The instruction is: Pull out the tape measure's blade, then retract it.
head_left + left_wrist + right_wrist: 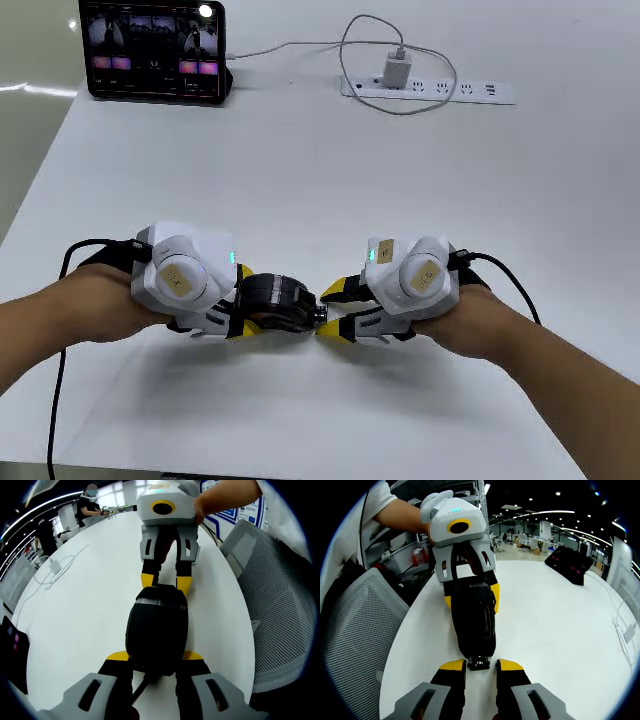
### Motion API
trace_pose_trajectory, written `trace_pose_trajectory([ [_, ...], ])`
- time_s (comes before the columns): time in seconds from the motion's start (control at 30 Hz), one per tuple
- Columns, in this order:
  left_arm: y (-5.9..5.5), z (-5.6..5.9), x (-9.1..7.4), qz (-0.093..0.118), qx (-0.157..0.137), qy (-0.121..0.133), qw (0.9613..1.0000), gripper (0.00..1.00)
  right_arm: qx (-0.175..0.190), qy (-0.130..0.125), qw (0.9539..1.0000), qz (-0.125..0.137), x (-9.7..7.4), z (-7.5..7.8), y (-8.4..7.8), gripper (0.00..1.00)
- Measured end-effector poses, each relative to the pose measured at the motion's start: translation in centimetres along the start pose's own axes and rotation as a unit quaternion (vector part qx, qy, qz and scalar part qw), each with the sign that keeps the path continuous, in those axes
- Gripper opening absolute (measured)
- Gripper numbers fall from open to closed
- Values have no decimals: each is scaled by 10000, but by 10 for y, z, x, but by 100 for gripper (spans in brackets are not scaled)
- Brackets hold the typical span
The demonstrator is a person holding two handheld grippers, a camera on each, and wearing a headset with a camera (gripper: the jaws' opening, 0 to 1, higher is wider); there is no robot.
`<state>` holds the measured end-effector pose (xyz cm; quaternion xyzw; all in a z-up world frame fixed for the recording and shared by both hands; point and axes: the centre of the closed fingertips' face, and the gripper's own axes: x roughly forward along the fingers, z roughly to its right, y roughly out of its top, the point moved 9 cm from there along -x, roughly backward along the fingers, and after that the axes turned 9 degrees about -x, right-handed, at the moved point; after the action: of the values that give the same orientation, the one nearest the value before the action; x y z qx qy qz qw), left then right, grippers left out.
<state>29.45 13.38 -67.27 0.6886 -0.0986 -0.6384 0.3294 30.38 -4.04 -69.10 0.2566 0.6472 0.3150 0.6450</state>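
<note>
Since the blade isn't out at all, I'd call this the very start: getting hold of the hook before the pull.

Head view: the tape [275, 300] sits on the table [330, 170] down toward 6 o'clock. The left gripper [243, 305] comes in from its 9 o'clock and the right gripper [328, 310] from its 3 o'clock, both low to the surface.

Left gripper view: my own yellow tips are clamped on either side of the black case, so the left one is grasping the tape. The right gripper faces me at 12 o'clock with its tips right at the far end of the case.

Right gripper view: the hook [479, 663] sits right between my tips at 6 o'clock, and the case runs away toward 12 o'clock, where the left gripper holds it. The jaws are close around the hook, but I honestly can't tell if they're pinching it or just bracketing it.

Next move, as I see it: make sure the right jaws bite the hook, then draw straight back toward 3 o'clock while the left keeps the case planted. If the hook slips out, nothing extends.
</note>
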Motion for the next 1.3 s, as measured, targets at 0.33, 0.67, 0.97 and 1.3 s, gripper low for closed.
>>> trace_pose_trajectory([
  [0.33, 0, 0, 0, 4, -6, 39, 10000, 28, -148, 64, 9999, -26, 2, 0, 2, 13],
  [0.67, 0, 0, 0, -13, 13, 63, 10000, 28, -200, 58, 9998, -17, 2, 2, 2, 11],
  [0.97, 0, -1, 0, -14, -45, 18, 10000, 27, -299, 70, 9995, -66, 1, 1, 1, 10],
  [1.3, -1, 0, 0, 27, -72, 25, 10000, 27, -334, 77, 9993, -135, -4, 0, -3, 10],
])
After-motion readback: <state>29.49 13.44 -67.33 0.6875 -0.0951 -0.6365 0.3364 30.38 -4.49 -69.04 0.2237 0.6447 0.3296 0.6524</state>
